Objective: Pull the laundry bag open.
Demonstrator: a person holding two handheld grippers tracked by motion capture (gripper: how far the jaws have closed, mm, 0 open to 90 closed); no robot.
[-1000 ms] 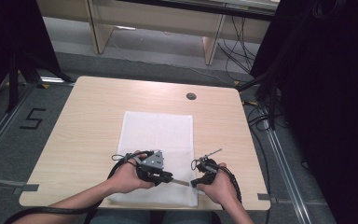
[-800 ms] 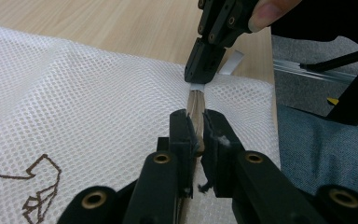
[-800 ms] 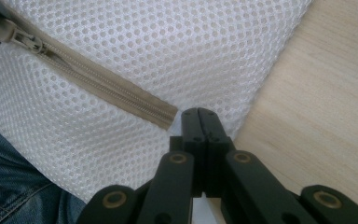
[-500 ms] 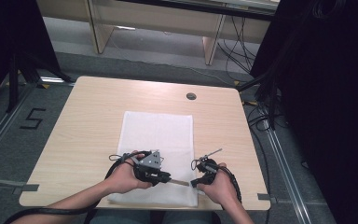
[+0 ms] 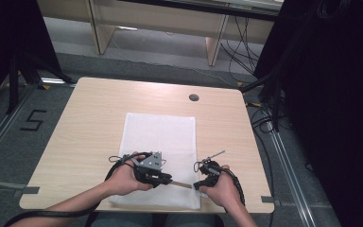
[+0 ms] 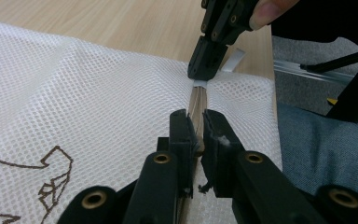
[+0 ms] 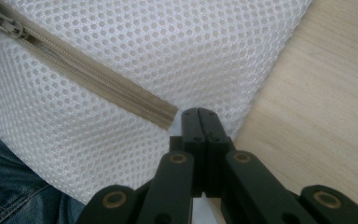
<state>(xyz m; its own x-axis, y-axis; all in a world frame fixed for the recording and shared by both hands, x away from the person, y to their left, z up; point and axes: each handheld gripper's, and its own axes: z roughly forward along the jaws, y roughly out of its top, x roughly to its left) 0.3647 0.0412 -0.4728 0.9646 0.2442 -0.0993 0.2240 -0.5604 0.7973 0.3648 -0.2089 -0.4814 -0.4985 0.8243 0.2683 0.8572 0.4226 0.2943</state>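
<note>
Mesh bag (image 5: 163, 151) lies flat at centre-bottom of the high view on the table (image 5: 85, 123), its near edge w/ the tan zipper (image 7: 98, 79) just in front of the person's hands. Left gripper (image 5: 166, 179) has its jaws pinched tight on the zipper strip, and the right gripper (image 5: 199, 183), lower right of the bag, is clamped fully closed on the zip's end at the bag's corner. Probably both hold so the zip line is taut betw. them, ready for the slider (image 7: 2, 21) to run w/o bunching.
</note>
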